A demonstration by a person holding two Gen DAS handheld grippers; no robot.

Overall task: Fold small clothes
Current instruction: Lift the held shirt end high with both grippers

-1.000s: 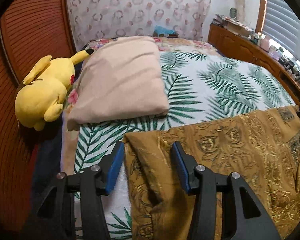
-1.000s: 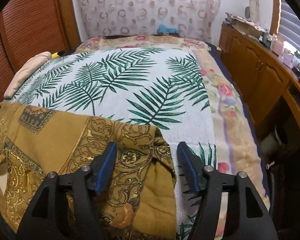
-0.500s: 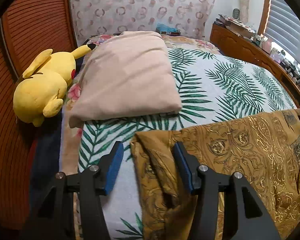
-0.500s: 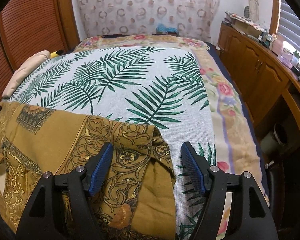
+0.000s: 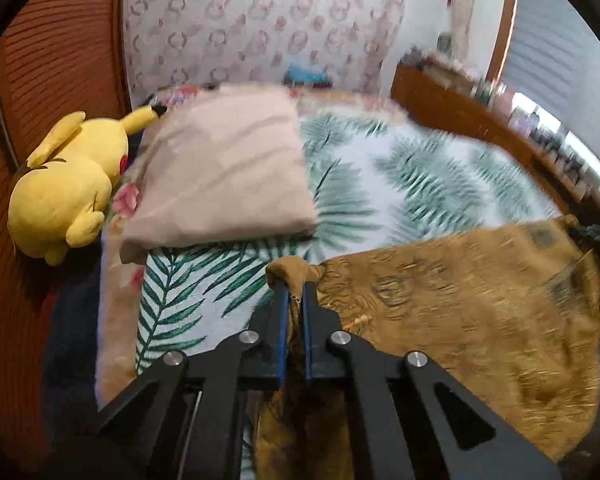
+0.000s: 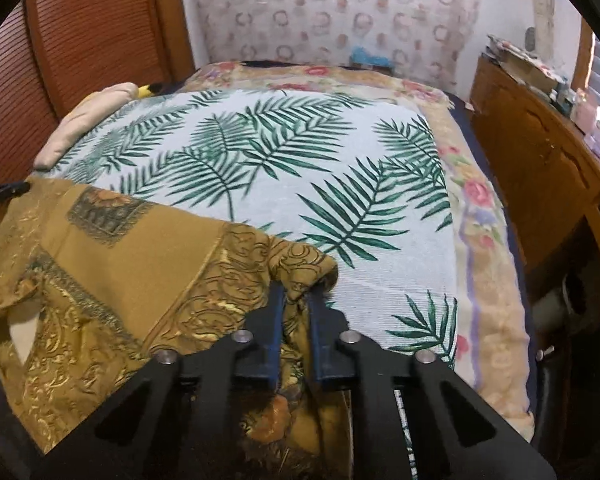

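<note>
A mustard-gold patterned garment point(image 5: 460, 312) lies spread on the near part of the palm-leaf bedspread point(image 5: 412, 184). My left gripper point(image 5: 294, 292) is shut on the garment's left corner, which bunches up above the blue pads. In the right wrist view the same garment point(image 6: 140, 264) spreads to the left, and my right gripper point(image 6: 298, 296) is shut on its right corner. The cloth stretches between the two grippers.
A beige pillow point(image 5: 224, 172) lies at the head of the bed on the left, with a yellow plush toy point(image 5: 68, 184) beside it. A wooden dresser point(image 6: 540, 168) runs along the right side of the bed. The palm-leaf bedspread point(image 6: 284, 168) stretches ahead.
Both grippers have gone from open around the garment's corners to shut on them. The left view has shifted and blurred with motion.
</note>
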